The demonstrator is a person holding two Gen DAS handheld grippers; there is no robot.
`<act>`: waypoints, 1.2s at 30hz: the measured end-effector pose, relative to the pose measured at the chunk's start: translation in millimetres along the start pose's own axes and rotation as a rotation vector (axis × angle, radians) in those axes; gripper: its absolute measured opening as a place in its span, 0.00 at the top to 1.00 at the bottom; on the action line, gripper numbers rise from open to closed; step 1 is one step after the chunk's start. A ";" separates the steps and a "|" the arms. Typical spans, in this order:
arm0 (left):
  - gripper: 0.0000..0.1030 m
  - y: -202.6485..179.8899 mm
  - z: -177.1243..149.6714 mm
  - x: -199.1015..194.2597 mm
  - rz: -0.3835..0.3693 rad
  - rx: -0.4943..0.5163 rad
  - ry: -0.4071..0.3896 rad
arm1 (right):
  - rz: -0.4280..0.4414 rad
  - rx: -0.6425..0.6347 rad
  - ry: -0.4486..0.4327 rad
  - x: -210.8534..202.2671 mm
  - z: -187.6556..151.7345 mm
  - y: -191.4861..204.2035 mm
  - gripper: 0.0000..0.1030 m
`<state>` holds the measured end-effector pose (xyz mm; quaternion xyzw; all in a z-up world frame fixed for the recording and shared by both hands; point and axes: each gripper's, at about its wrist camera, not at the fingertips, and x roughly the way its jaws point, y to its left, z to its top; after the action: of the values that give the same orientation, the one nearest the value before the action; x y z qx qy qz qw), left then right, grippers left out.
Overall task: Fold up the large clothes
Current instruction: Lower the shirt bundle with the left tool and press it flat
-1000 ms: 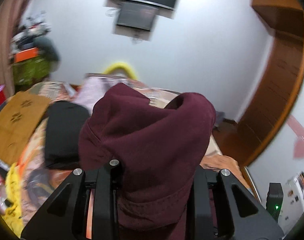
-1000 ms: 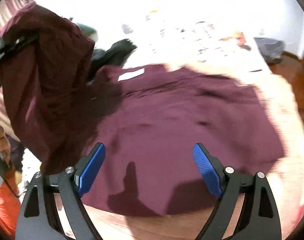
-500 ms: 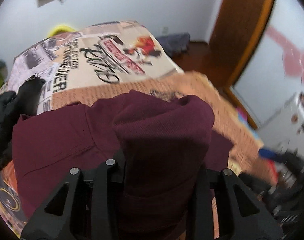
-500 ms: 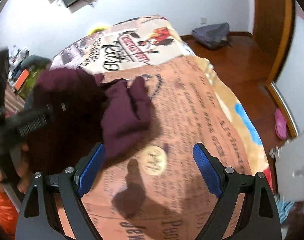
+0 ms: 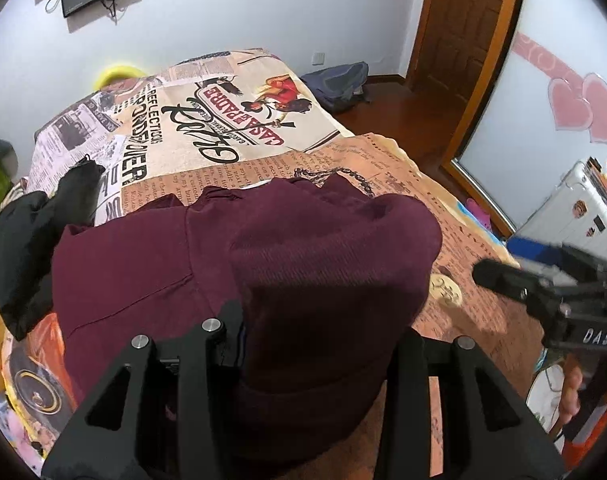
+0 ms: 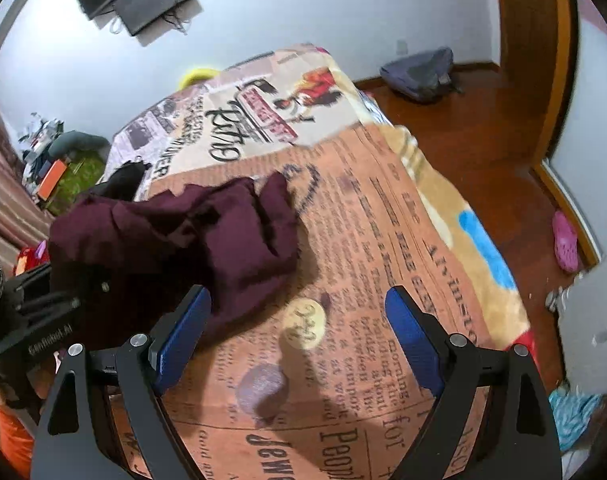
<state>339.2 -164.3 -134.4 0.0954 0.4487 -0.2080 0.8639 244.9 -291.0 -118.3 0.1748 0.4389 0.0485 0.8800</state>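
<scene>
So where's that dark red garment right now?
The maroon garment lies bunched on the printed bedspread, beside a black garment, its near end between the left gripper's opening jaws.

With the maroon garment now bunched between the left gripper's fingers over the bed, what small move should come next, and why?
Probably finish letting go and draw the left gripper back. Its jaws are opening, yet the maroon garment is draped between its fingers, and most of the cloth already lies on the printed blanket. The right gripper is open and empty, ready to take an edge afterwards.
</scene>
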 end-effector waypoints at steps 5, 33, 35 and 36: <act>0.62 6.0 -6.6 -13.5 -0.026 -0.017 0.022 | 0.017 -0.042 -0.039 -9.9 6.0 17.1 0.15; 0.55 19.2 60.4 45.8 -0.212 -0.146 0.192 | -0.030 0.015 0.000 -17.5 -17.9 -7.6 0.15; 0.53 16.8 64.8 51.6 -0.210 -0.144 0.203 | -0.035 0.018 0.002 -18.8 -19.0 -8.9 0.15; 0.53 15.6 63.3 52.3 -0.216 -0.143 0.207 | -0.035 0.018 0.003 -20.2 -19.7 -9.8 0.15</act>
<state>419.4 -186.9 -140.7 0.0059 0.5566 -0.2563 0.7903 216.3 -299.7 -117.4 0.1749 0.4435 0.0295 0.8786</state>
